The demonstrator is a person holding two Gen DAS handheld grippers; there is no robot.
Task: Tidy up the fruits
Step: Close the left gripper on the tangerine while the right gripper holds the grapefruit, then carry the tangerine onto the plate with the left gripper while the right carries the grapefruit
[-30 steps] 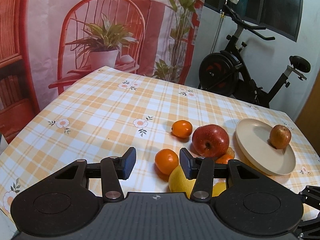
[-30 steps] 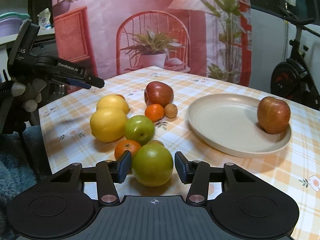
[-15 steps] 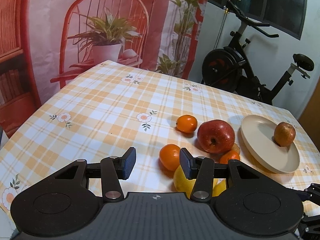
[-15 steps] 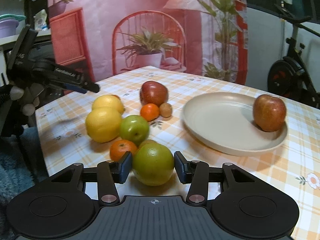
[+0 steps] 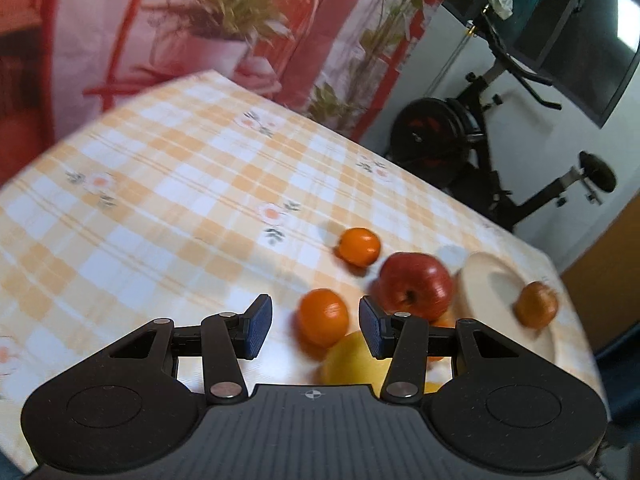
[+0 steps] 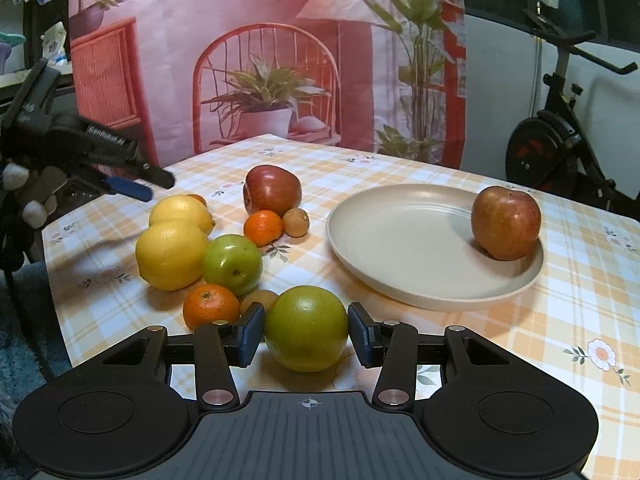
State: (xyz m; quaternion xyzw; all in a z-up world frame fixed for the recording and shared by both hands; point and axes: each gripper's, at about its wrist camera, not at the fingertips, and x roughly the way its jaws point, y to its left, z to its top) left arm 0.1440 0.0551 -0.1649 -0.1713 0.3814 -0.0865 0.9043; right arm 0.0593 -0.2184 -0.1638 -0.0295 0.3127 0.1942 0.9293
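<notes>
Green round citrus fruit (image 6: 306, 328) sits on the checked tablecloth (image 6: 580, 280), grasped between both pads of the right gripper (image 6: 306, 336), near the beige plate (image 6: 400, 240). At far left, the left gripper (image 5: 312, 330) hangs unclenched above a small orange mandarin (image 5: 323, 316).

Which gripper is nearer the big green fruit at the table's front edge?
Right. The right gripper straddles the green fruit; the left gripper hovers far off beyond the lemons.
</notes>
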